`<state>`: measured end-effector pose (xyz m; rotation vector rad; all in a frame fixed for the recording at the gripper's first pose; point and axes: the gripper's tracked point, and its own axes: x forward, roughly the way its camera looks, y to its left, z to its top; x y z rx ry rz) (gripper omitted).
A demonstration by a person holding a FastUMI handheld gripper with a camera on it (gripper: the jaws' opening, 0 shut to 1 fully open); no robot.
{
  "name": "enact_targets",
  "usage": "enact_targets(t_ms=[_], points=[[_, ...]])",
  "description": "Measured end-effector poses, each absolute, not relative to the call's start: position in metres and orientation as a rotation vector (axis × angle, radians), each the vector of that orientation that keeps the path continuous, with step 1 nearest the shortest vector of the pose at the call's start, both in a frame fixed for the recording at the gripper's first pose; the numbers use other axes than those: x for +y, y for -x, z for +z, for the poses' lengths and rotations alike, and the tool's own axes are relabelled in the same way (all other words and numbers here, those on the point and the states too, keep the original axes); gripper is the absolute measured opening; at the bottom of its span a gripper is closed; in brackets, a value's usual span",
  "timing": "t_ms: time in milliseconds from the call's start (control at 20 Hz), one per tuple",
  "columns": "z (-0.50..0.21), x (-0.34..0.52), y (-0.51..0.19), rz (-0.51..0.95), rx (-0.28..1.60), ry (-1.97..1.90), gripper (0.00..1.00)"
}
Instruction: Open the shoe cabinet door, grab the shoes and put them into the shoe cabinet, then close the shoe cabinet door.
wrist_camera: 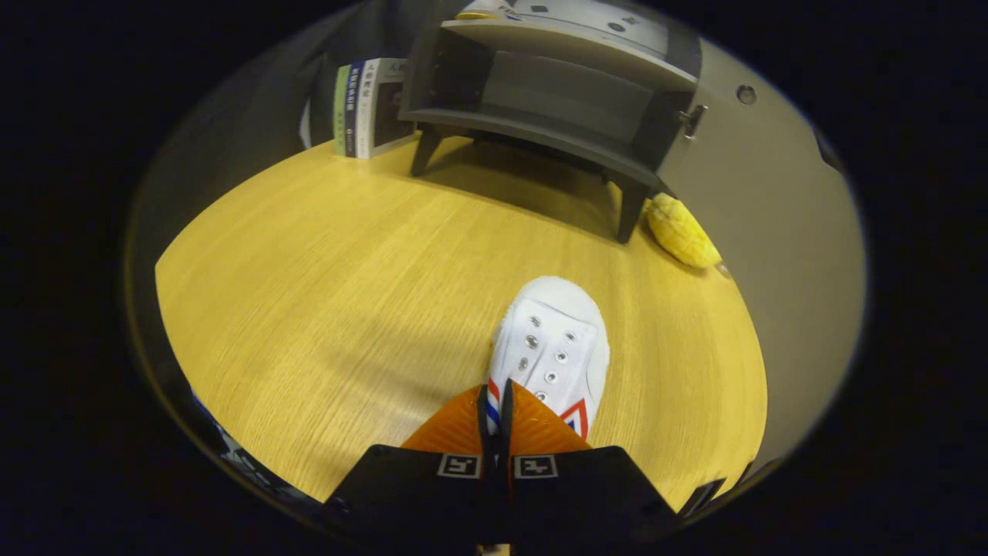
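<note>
The white shoe (549, 347) hangs over the table (324, 293), its side wall pinched thinly in the nearly closed gripper (497, 417). The open cabinet (540, 100) waits at twelve o'clock; such a shallow grip could let the shoe twist free.

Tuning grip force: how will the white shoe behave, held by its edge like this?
Shoe looks like soft canvas, so probably light. The gripper pinches a thin edge at its opening, so the toe may droop or swing. The fabric may fold under force.
</note>
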<state>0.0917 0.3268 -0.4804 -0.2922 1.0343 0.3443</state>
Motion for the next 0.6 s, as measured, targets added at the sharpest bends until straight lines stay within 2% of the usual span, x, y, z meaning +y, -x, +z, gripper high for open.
enact_targets(t_ms=[250, 600], points=[[-0.455, 0.323, -0.106, 0.291, 1.008, 0.091, 0.01], [-0.374, 0.344, -0.142, 0.324, 0.885, -0.031, 0.01]])
